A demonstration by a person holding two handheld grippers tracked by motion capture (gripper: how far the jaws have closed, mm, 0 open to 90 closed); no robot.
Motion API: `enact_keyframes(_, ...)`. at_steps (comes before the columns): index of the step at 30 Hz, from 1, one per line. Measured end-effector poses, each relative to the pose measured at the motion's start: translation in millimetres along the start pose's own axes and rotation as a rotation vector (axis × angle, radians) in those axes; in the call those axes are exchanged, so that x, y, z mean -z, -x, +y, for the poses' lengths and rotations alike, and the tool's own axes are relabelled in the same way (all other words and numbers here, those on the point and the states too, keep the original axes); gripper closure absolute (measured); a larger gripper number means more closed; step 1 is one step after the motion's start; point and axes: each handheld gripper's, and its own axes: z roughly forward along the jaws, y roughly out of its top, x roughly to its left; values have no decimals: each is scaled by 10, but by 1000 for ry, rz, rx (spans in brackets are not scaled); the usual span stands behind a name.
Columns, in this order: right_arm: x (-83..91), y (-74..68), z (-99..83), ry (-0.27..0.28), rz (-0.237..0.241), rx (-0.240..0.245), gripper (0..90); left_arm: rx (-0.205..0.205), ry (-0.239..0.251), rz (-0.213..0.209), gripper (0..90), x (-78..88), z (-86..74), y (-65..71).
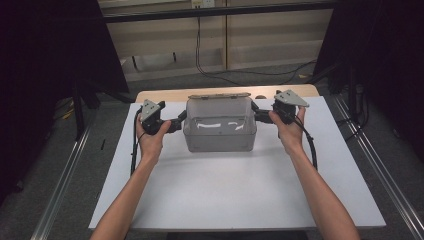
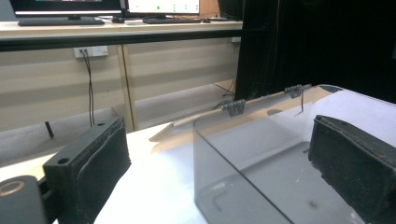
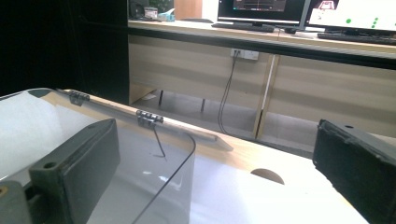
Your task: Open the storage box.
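A clear plastic box [image 1: 220, 132] stands on the white table top [image 1: 225, 190], its hinged lid [image 1: 219, 95] folded back behind it. My left gripper [image 1: 181, 120] is at the box's left end. In the left gripper view its jaws [image 2: 219, 177] stand wide apart, one outside and one inside the box, with the end wall [image 2: 233, 163] between them untouched. My right gripper [image 1: 257, 116] is at the right end. Its jaws [image 3: 219, 177] likewise straddle that end wall [image 3: 173, 177], open and clear of it. The box looks empty.
A strip of bare wood [image 1: 165, 94] runs along the table's back edge, with a round hole [image 3: 267, 175] in it. Dark curtains hang on both sides. Metal rails [image 1: 65, 180] run along the floor. A desk with monitors [image 3: 261, 9] and hanging cables stands beyond.
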Motion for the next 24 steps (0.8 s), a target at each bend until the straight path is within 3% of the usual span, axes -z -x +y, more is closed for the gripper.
enact_keyframes(7, 252, -46, -40, 27, -13, 15, 0, -10, 39, 1, 46, 234, -64, 126)
enact_keyframes(12, 445, -22, -91, 31, -29, 20, 0, 13, 48, -4, 44, 363, -182, 184)
enact_keyframes(16, 590, -27, -128, 34, -42, 26, 0, -8, 44, -7, 44, 458, -250, 246)
enact_keyframes(18, 665, -34, -145, 34, -39, 13, 0, -50, 48, 13, 44, 541, -282, 286)
enact_keyframes(21, 780, -42, -175, 37, -41, 17, 1, -29, 51, 33, 45, 637, -324, 337)
enact_keyframes(24, 887, -50, -207, 41, -40, 8, 0, 5, 54, 26, 45, 733, -342, 371)
